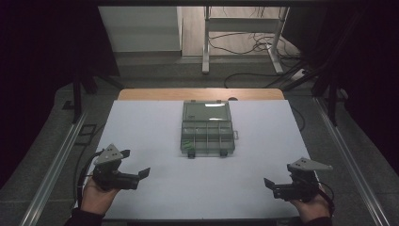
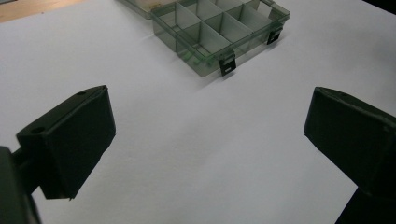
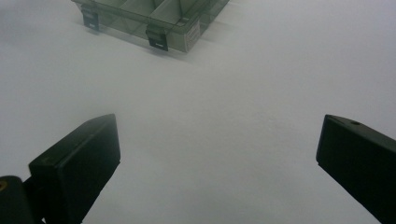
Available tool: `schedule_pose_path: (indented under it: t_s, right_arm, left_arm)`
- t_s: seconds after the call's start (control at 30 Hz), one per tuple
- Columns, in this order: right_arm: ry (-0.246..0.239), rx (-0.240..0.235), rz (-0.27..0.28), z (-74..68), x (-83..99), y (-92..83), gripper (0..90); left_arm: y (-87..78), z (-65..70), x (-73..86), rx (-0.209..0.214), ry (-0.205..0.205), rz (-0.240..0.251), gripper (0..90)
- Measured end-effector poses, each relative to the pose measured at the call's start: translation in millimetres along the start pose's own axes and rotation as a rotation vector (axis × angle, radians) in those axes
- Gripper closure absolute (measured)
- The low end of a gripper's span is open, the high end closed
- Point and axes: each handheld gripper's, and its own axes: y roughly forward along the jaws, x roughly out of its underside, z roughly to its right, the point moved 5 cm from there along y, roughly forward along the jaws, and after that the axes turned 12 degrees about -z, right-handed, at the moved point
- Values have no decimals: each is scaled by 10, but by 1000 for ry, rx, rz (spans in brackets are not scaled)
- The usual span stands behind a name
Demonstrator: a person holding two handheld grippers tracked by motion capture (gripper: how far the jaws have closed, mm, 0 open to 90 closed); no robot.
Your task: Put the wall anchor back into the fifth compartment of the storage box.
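White rectangular table sheet [image 1: 155, 141] with a translucent grey-green plastic compartment box [image 1: 207, 134] sitting mid-table toward the far side, lid [image 1: 206, 111] swung fully open and lying flat behind it. High view: left gripper [image 1: 136, 165] held in the person's left hand [image 1: 96, 195] at the near-left corner, grey three-cornered plate on top, jaws spread apart, nothing between them; right gripper [image 1: 269, 183] in the right hand [image 1: 310, 207] at the near-right corner, same plate. From above, the right jaws are hard to read. The right gripper view settles it: two black jaws wide apart, bare white sheet [image 3: 210, 121] between them, holding nothing. Both grippers are well apart from the box, one on either side of it, each angled in toward the middle. High view also gives the surroundings: strip of bare wood table edge [image 1: 200, 94] beyond the sheet, white desk legs [image 1: 205, 42] and loose black cables [image 1: 244, 44] on the floor behind, metal rails [image 1: 51, 165] along both sides. Left gripper view gives the box [image 2: 219, 30] detail the overhead lacks: internal dividers forming a grid of cells, two dark latches [image 2: 227, 63] hanging on the front wall, a small green item [image 2: 189, 56] in the near-corner cell, too small to identify. Right gripper view catches the box [image 3: 154, 18] from the other corner: both latches, plus a small label on the side wall, text unreadable.
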Motion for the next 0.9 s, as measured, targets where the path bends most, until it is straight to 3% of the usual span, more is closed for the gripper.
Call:
schedule_pose_path:
  t_s: [0.5, 0.9]
  right_arm:
    - [-2, 2, -4, -4, -1, 4, 1]
    - [-1, 1, -4, -4, 0, 4, 1]
  left_arm:
    - [-123, -44, 176, -10, -27, 16, 29]
    - [-147, -34, 309, -40, -17, -4, 12]
